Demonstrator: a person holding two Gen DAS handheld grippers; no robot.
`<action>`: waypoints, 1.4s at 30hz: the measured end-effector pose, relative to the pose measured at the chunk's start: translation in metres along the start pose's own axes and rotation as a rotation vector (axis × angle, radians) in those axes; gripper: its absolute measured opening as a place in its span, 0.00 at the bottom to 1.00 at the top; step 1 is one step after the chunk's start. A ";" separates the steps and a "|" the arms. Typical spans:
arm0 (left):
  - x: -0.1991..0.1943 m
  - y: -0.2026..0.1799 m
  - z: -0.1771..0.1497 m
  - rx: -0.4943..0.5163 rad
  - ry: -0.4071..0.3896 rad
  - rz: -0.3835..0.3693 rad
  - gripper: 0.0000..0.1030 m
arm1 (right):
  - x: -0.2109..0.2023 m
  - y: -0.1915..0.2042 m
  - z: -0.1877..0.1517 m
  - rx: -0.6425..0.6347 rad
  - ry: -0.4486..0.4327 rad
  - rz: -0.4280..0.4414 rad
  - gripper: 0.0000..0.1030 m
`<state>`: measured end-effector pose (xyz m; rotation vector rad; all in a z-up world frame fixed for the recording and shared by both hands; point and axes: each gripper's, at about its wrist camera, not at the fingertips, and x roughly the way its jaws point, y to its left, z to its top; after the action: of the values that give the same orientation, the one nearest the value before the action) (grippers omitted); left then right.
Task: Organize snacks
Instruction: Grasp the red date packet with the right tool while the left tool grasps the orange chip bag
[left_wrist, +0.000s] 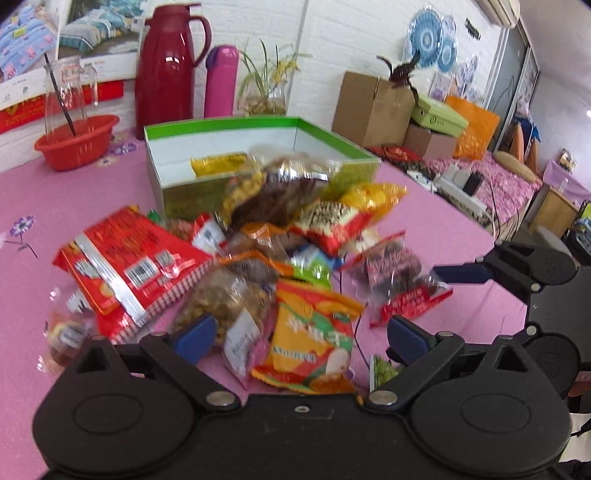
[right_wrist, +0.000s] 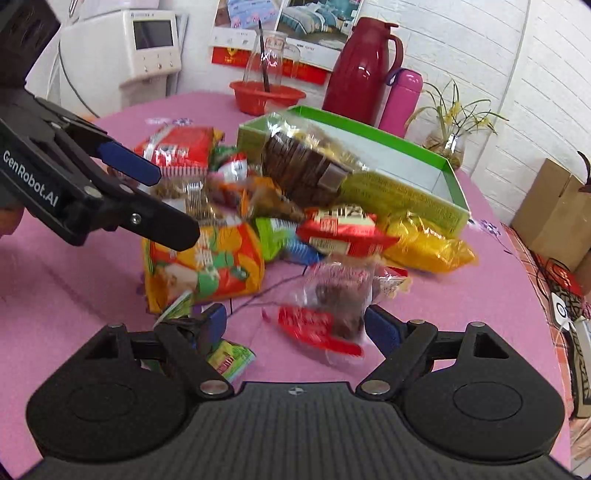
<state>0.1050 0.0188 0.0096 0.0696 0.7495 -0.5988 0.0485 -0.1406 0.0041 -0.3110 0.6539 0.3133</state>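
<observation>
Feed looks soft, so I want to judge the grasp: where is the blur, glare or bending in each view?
Left wrist: snack pile smeared by motion, worst at its top by the green box; left gripper sharp; glare on the red thermos; wall lines bow. Right wrist: pile also blurred, right gripper crisp, table edge curves, thermos glints.

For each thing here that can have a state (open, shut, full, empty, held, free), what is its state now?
left gripper: open, holds nothing.
right gripper: open, holds nothing.
green box: open, no lid on it, nearly empty; one yellow packet inside.
snack pile: loose on the pink table, outside the box.
red thermos: lid on, upright.
pink bottle: capped, upright.
</observation>
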 end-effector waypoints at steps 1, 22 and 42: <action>0.004 -0.002 -0.003 0.003 0.013 0.000 1.00 | 0.001 0.001 0.000 0.006 -0.001 -0.003 1.00; 0.046 -0.004 -0.001 -0.034 0.040 0.065 1.00 | 0.024 -0.030 -0.010 0.114 0.000 0.069 0.43; 0.010 0.011 -0.026 -0.196 -0.019 0.065 0.52 | 0.014 -0.071 -0.030 0.182 -0.072 0.170 0.37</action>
<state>0.1003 0.0296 -0.0178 -0.0920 0.7812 -0.4611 0.0695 -0.2140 -0.0141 -0.0696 0.6346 0.4221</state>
